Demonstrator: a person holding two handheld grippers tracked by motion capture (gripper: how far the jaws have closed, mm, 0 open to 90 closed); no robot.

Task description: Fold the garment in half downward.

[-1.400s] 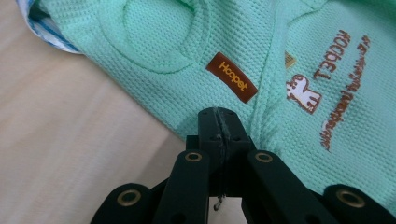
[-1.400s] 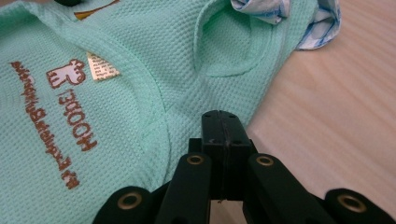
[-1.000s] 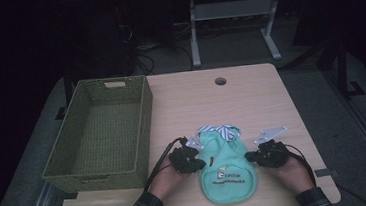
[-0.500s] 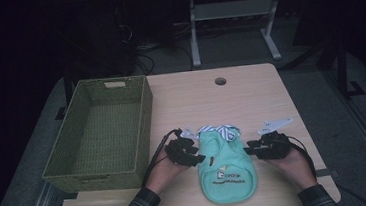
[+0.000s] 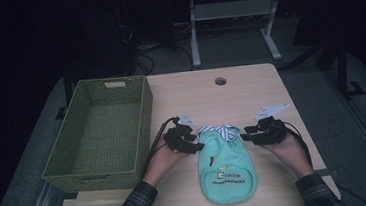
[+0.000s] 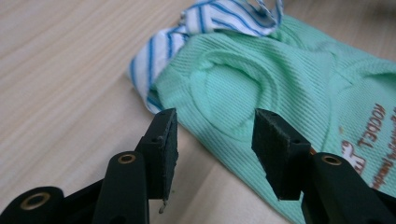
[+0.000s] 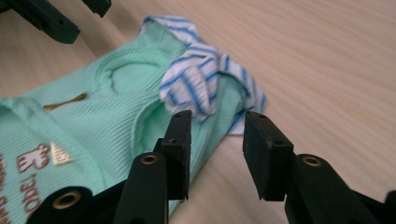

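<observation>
**Soft shirt, two grips at the shoulders**

Small mint-green ribbed shirt (image 5: pixel 225 163) lying flat on table (image 5: pixel 250 92), just right of green wicker basket (image 5: pixel 98 130). Left gripper (image 6: pixel 215 140) and right gripper (image 7: pixel 217 140) flanking striped collar (image 7: pixel 201 84), jaws apart, holding nothing. Light, limp, probably prone to bunching; best pinched at both shoulder edges.

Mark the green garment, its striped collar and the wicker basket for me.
green garment (image 5: pixel 226 165), high view, on its ribbed body.
striped collar (image 7: pixel 196 84), right gripper view, on the folded blue-and-white fabric.
wicker basket (image 5: pixel 144 114), high view, on its right wall.
</observation>
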